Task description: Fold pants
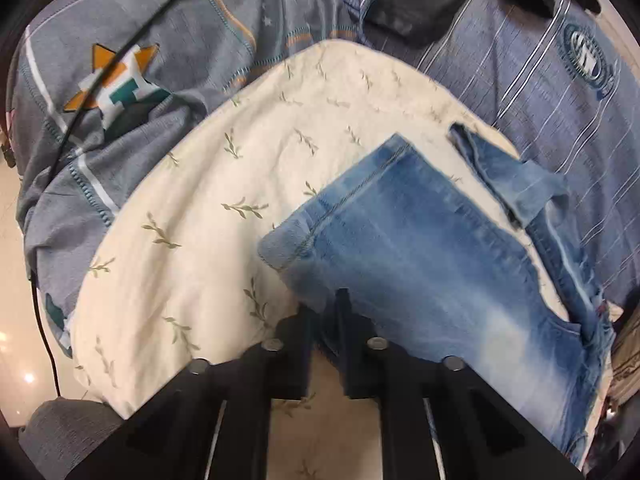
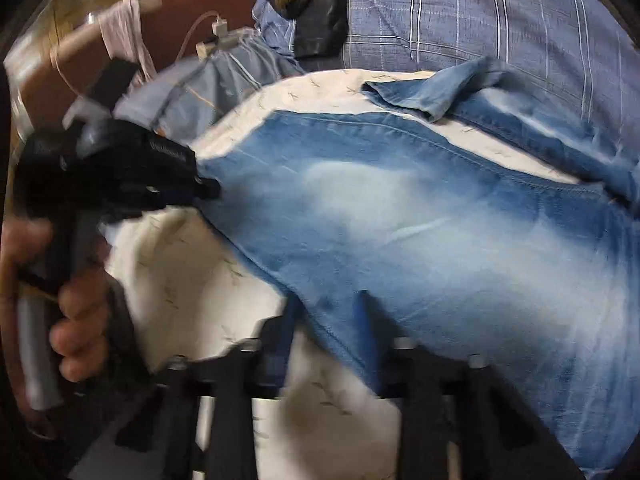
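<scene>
Light blue faded jeans [image 1: 420, 256] lie on a cream leaf-print cloth [image 1: 224, 184]. One leg runs up the middle of the left wrist view. The other leg [image 1: 516, 176] lies folded over at the right. My left gripper [image 1: 326, 316] is shut on the jeans' near edge by the leg's hem. In the right wrist view the jeans [image 2: 400, 216] spread across the middle. My right gripper [image 2: 326, 312] is shut on their lower edge. The left gripper [image 2: 200, 190] shows there at the left, pinching the hem end, held by a hand [image 2: 76, 312].
A grey-blue patterned bedsheet [image 1: 160, 40] lies under the cream cloth. A striped blue cover [image 1: 560, 100] lies to the right. A black cable [image 1: 72, 120] crosses the left side. A dark garment [image 1: 420, 4] lies at the far edge. A brown headboard [image 2: 180, 12] stands at the back left.
</scene>
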`<state>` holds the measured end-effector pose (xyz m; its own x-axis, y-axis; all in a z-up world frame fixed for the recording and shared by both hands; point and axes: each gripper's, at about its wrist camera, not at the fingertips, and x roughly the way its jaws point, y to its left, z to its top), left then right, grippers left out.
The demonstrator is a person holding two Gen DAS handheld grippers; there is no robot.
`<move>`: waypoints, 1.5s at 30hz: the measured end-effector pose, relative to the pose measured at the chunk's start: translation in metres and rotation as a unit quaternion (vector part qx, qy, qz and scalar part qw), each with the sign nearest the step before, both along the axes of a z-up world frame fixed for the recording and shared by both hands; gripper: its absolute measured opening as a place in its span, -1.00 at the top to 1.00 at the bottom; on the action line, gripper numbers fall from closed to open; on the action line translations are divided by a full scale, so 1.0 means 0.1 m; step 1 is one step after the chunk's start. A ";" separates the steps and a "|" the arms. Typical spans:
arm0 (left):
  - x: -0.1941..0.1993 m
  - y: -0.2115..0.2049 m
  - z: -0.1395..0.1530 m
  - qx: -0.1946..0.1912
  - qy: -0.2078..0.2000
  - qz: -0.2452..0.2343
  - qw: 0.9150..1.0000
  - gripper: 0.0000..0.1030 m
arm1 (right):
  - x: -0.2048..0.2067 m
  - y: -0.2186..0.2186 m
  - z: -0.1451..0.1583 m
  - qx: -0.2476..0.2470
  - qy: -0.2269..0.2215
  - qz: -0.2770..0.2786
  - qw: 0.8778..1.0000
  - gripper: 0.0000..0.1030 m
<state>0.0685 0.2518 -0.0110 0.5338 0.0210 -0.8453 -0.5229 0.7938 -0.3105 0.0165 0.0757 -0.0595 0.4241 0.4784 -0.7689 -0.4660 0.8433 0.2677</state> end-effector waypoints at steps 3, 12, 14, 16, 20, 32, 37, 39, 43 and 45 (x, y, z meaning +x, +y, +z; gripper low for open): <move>-0.22 -0.06 0.22 0.052 -0.026 0.015 0.998 0.85 | -0.11 -0.04 0.13 0.018 0.003 0.008 1.000 0.92; -0.34 -0.21 0.32 0.061 -0.024 0.020 0.998 0.34 | 0.03 -0.40 0.19 0.118 0.059 -0.012 0.991 -0.22; -0.45 -0.36 0.52 0.077 -0.072 0.013 0.994 -0.21 | 0.04 -0.74 0.52 0.147 0.022 -0.039 0.988 -0.37; -0.50 -0.63 0.69 0.095 -0.102 -0.018 0.990 -0.43 | 0.06 -1.05 0.69 0.169 0.012 -0.063 0.984 -0.38; -0.34 -1.30 0.92 0.079 -0.123 -0.131 0.981 -0.43 | 0.24 -1.85 0.96 0.202 -0.002 -0.134 0.970 -0.45; 0.97 -2.45 0.34 -0.046 -0.094 -0.303 0.947 -0.39 | 1.30 -3.85 0.59 0.142 0.059 -0.394 0.906 -0.41; 1.30 -2.36 0.09 -0.075 -0.060 -0.290 0.952 -0.39 | 1.92 -4.05 0.32 0.073 0.076 -0.440 0.892 -0.28; 1.33 -2.34 0.10 -0.080 -0.073 -0.287 0.952 -0.39 | 2.15 -4.12 0.26 0.051 0.080 -0.463 0.881 -0.22; 1.25 -2.32 0.15 -0.068 -0.086 -0.295 0.949 -0.39 | 2.32 -4.06 0.23 -0.011 0.069 -0.467 0.881 0.81; 1.19 -2.33 0.19 -0.074 -0.094 -0.302 0.946 -0.39 | 2.18 -3.98 0.39 -0.001 0.042 -0.459 0.887 0.90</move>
<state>0.1876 0.0193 0.0078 0.5520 -0.4466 -0.7041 0.0869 0.8707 -0.4841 0.2341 -0.3225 -0.0202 0.5754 -0.0404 -0.8169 0.4393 0.8577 0.2671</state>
